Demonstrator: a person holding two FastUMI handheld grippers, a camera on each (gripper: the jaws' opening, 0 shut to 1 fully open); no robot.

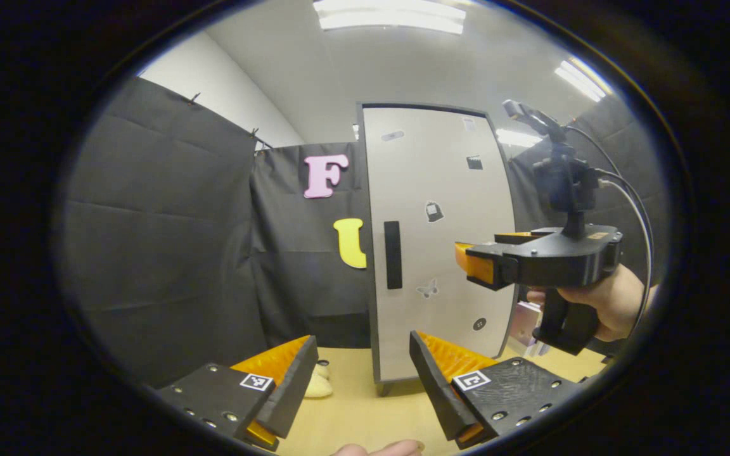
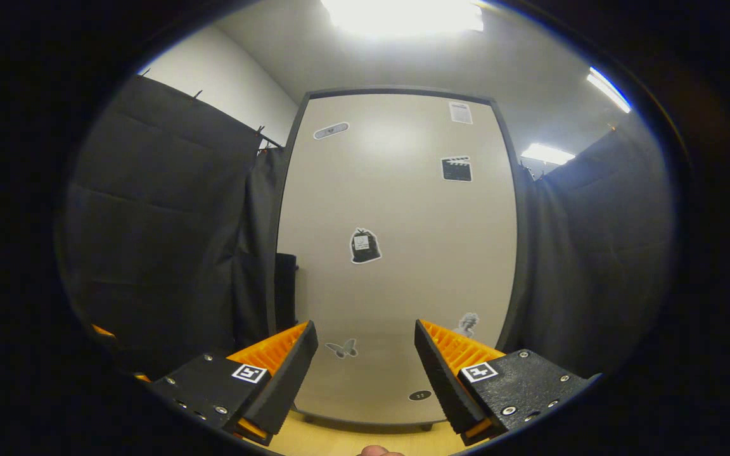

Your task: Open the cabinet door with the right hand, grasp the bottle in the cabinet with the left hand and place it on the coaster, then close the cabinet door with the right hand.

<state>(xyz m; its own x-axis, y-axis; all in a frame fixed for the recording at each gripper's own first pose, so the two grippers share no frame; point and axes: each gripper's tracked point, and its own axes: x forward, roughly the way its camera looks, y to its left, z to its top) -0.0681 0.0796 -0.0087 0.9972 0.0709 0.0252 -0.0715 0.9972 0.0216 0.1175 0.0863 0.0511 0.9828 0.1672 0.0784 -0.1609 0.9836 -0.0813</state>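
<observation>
Nothing legible from where I sit. The cabinet door [image 2: 397, 253] carries several small stickers: a dark bag shape [image 2: 365, 246], a clapperboard [image 2: 456, 169], a butterfly [image 2: 341, 348] and a small paper label [image 2: 460, 113] near the top, its print too fine to read. Square coded marker tags [image 1: 471, 380] sit on the tongs; they hold patterns, no words or numbers.

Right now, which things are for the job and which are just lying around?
For the job:
cabinet door, shut
door handle
right claw, open near the door
left claw, open

Just lying around:
stickers on the door
pale thing on the table, too unclear to name
</observation>
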